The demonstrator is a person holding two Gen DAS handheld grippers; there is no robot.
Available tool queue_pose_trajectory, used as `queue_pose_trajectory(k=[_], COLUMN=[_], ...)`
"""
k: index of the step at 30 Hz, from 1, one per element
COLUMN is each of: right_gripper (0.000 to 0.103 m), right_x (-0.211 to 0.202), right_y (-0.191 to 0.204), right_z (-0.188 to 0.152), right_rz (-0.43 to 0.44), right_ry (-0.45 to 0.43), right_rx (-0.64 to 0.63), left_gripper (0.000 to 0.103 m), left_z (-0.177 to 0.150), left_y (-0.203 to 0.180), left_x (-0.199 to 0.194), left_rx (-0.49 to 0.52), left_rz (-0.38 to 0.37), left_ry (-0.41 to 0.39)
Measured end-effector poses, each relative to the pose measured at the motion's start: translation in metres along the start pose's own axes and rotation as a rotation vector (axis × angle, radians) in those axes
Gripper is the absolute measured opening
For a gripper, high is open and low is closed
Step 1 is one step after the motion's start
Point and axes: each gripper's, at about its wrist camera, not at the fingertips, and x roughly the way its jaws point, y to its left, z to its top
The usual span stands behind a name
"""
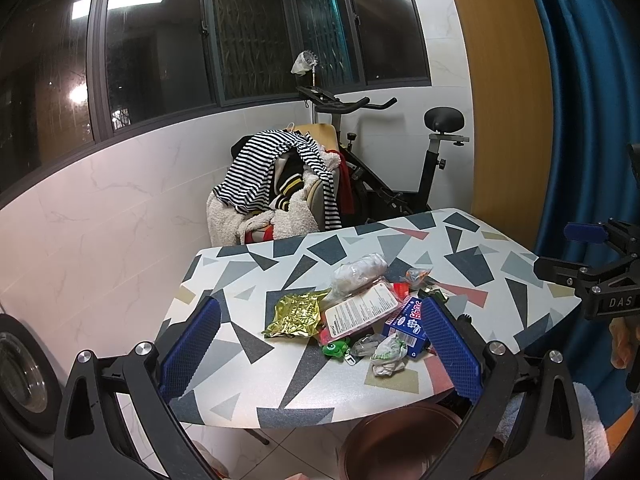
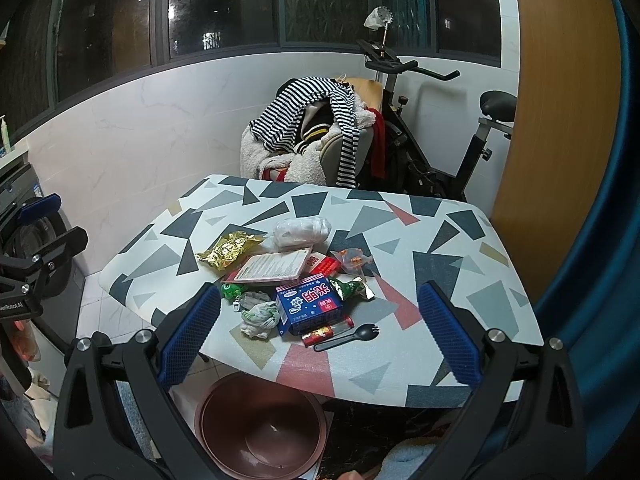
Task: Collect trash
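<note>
Your left gripper point(image 1: 320, 340) and right gripper point(image 2: 319, 334): both spread wide, holding nothing. Trash pile point(image 2: 296, 276): mid-table point(image 2: 440, 232), including blue box point(image 2: 310, 305), gold wrapper point(image 2: 228, 250), black spork point(image 2: 344, 336). Brown basin point(image 2: 262, 426): on floor below the table's near edge, nothing inside.

The table point(image 2: 460, 240) carries its litter in one cluster at frame centre: gold foil packet point(image 2: 229, 249), clear bag point(image 2: 301, 232), blue box point(image 2: 310, 304), black spork point(image 2: 344, 336) and crumpled wrappers point(image 2: 260, 316) lie touching or just beside one another. Bare tabletop runs along the right side and far edge of the right wrist view. Below the near edge, lower centre, a brown basin point(image 2: 262, 424) stands open-mouthed on the floor. Beyond the far edge a clothes-heaped chair point(image 2: 308, 132) and an exercise bike point(image 2: 432, 136) block passage.
</note>
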Motion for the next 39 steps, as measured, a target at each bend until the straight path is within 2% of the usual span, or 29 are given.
queue_pose_trajectory(k=[28, 35, 39], right_gripper=[0.097, 0.097, 0.097], right_x=[-0.0011, -0.0009, 0.0019], right_y=[0.0036, 0.0027, -0.0023], right_z=[0.0046, 0.0047, 0.0018], right_rz=[0.004, -0.001, -0.012], right_ry=[0.002, 0.000, -0.001], right_rx=[0.005, 0.006, 0.010], left_gripper=[0.098, 0.098, 0.098], left_z=[-0.0008, -0.0044, -0.0030], left_y=[-0.0035, -0.0047, -0.0012], left_x=[0.0021, 0.0007, 0.0053], left_rx=[0.002, 0.019, 0.027], left_rz=[-0.003, 0.018, -0.015], left_ry=[0.000, -0.015, -0.019])
